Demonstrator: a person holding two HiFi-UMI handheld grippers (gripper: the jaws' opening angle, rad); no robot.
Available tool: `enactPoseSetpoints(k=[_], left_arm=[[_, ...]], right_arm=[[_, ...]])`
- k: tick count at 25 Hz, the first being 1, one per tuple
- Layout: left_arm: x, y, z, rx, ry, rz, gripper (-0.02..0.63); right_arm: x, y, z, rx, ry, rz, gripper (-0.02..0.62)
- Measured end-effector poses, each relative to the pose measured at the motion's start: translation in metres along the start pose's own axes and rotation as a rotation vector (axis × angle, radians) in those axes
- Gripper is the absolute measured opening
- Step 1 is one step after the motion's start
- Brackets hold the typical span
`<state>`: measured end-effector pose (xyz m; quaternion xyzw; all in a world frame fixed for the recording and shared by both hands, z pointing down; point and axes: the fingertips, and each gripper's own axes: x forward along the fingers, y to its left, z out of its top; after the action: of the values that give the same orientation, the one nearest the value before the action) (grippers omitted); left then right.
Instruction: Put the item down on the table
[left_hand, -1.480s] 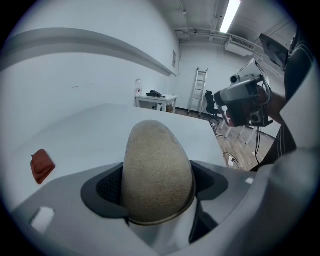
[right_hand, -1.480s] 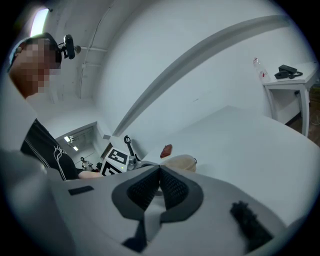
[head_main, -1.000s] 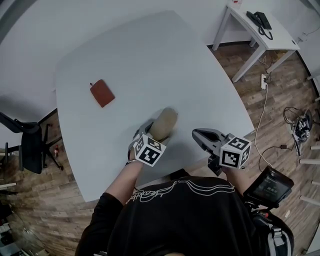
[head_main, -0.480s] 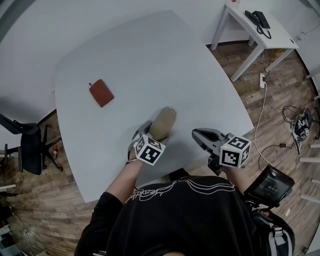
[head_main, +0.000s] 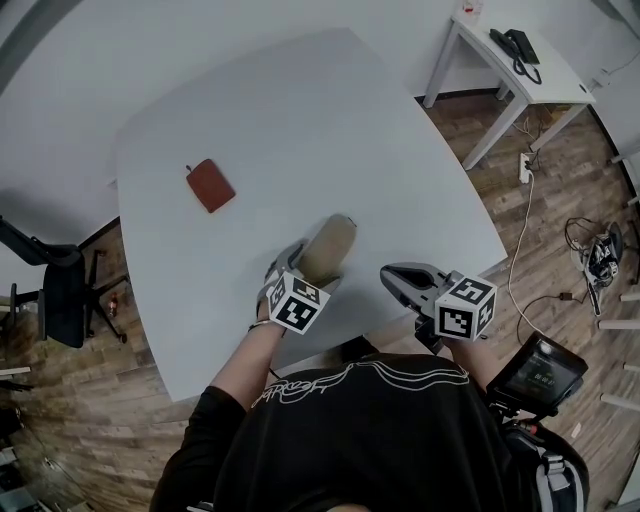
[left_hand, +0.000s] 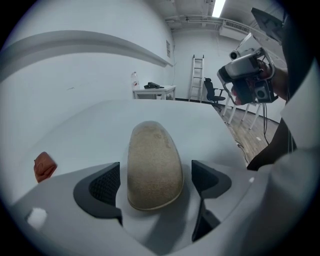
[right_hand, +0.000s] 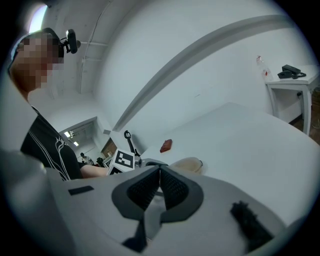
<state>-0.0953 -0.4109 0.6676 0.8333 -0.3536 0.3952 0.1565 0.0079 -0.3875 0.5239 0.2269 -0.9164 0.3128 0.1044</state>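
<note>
A tan oval case lies on the white table, seen near the front edge as the tan case. My left gripper straddles it with its jaws opening; small gaps show between both pads and the case. In the head view the left gripper sits just behind the case. My right gripper is shut with nothing in it, and it hovers as the right gripper by the table's front edge, right of the case.
A small brown wallet lies on the table's far left. A white side table with a phone stands at the back right. An office chair is on the left. Cables and gear lie on the wooden floor at right.
The left jaws have spread off the tan case, which stays on the table. The right gripper has drifted slightly left.
</note>
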Motion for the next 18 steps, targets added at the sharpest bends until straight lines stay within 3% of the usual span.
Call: enactPoseSetpoints(k=[6, 11, 13, 15, 18], left_arm=[[-0.027, -0.001, 0.009, -0.047, -0.054, -0.017, 0.439], [-0.113, -0.063, 0.000, -0.153, -0.179, -0.116, 0.402], [-0.144, -0.082, 0.004, -0.205, -0.247, -0.167, 0.328], [-0.174, -0.095, 0.016, -0.255, -0.337, -0.221, 0.213], [-0.226, -0.114, 0.036, -0.263, -0.497, -0.253, 0.054]], right_arm=[[0.004, 0.009, 0.009, -0.011, -0.001, 0.029, 0.010], [-0.017, 0.084, -0.015, -0.078, -0.027, 0.048, 0.009], [-0.023, 0.104, -0.022, -0.107, -0.036, 0.046, 0.009], [-0.028, 0.119, -0.024, -0.125, -0.050, 0.048, 0.009], [-0.041, 0.151, -0.025, -0.171, -0.076, 0.053, 0.009]])
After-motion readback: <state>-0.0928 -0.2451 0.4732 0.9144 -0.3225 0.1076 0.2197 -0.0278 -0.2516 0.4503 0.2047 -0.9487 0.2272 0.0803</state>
